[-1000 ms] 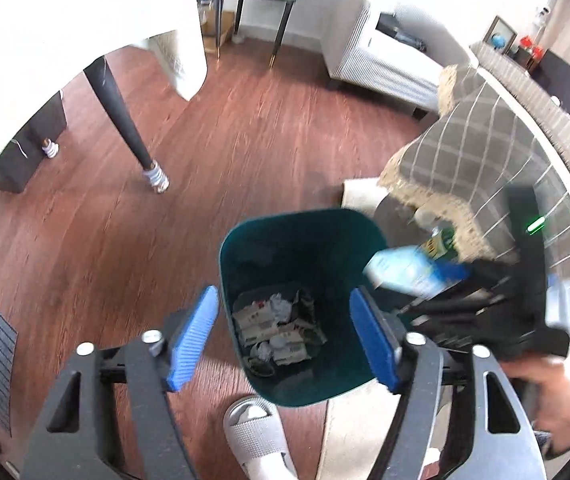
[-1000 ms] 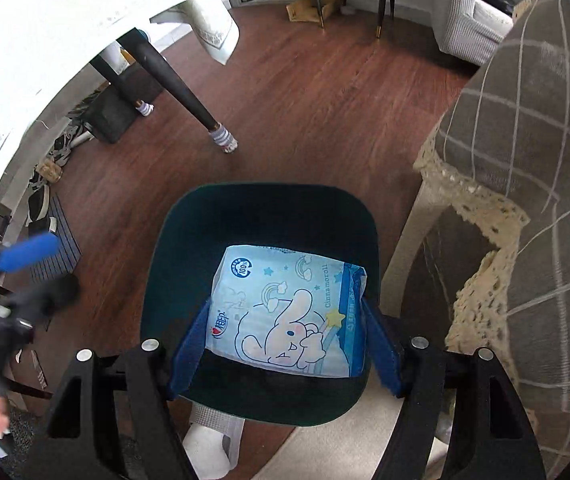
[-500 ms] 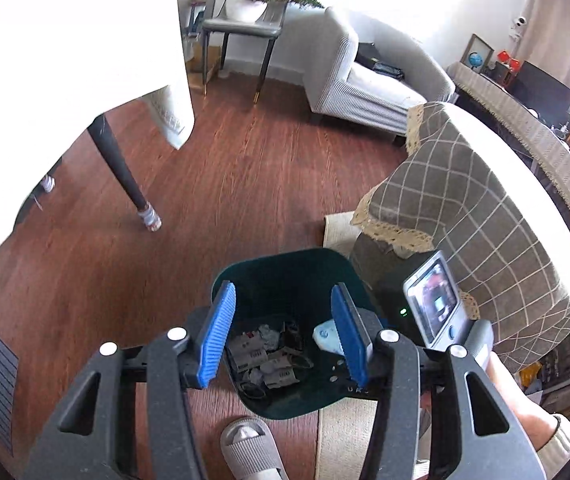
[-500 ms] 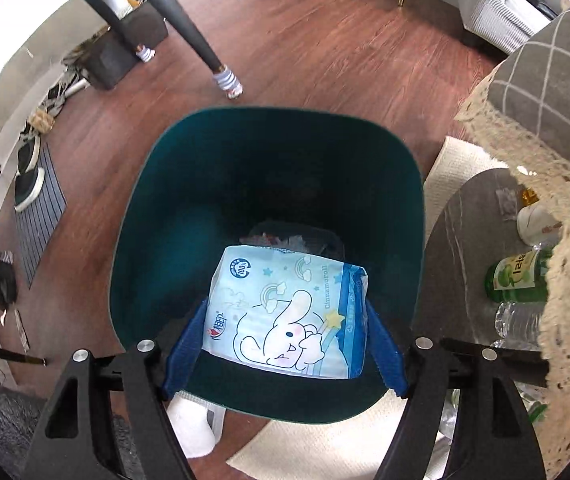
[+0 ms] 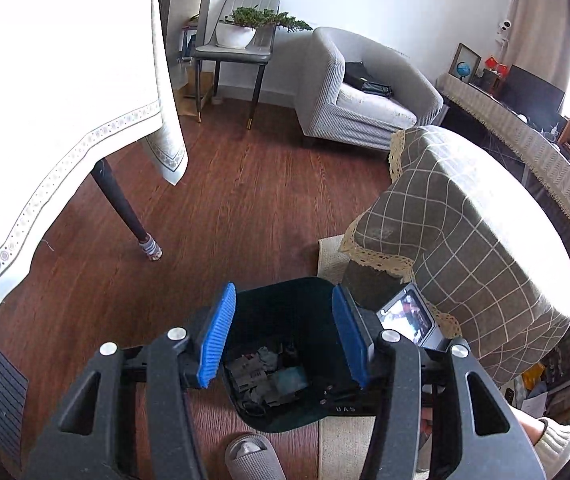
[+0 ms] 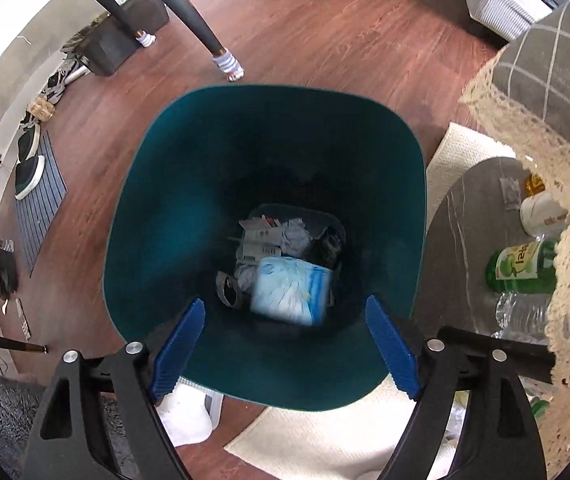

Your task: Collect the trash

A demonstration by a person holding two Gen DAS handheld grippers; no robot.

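R gripper (image 6: 285, 344): jaws spread wide, nothing btwn pads, directly above bin mouth; also partly seen in L view, body + small screen, tips hidden.
L gripper (image 5: 281, 338): jaws apart, empty, above bin; pads frame bin opening.
Bin (image 6: 157, 208): dark teal, on wood floor; near rim cut by gripper frame in both views. In L view (image 5: 285, 420) lower rim partly behind gripper body.
Tissue pack (image 6: 291, 290): light blue/white, inside bin at bottom, on top of other trash; motion-blurred, print unreadable. In L view (image 5: 291, 378) only a pale blue patch.
Other trash (image 6: 269, 236): crumpled paper, wrappers, dark bits; can't ID items individually.
Side table (image 6: 465, 216): dark marble-look top, just R of bin, mostly hidden under lace edge of cloth.
Green bottle (image 6: 521, 266): lying on side table, label partly readable, end hidden by lace.
Clear bottle (image 6: 521, 312): beside green one, cut off by lace.
White cup (image 6: 543, 216): on side table, partly covered.
Slipper (image 5: 251, 456): grey, below bin, cut at frame edge.
Dining table leg (image 6: 193, 20): black w/ sock on foot, near bin far side.
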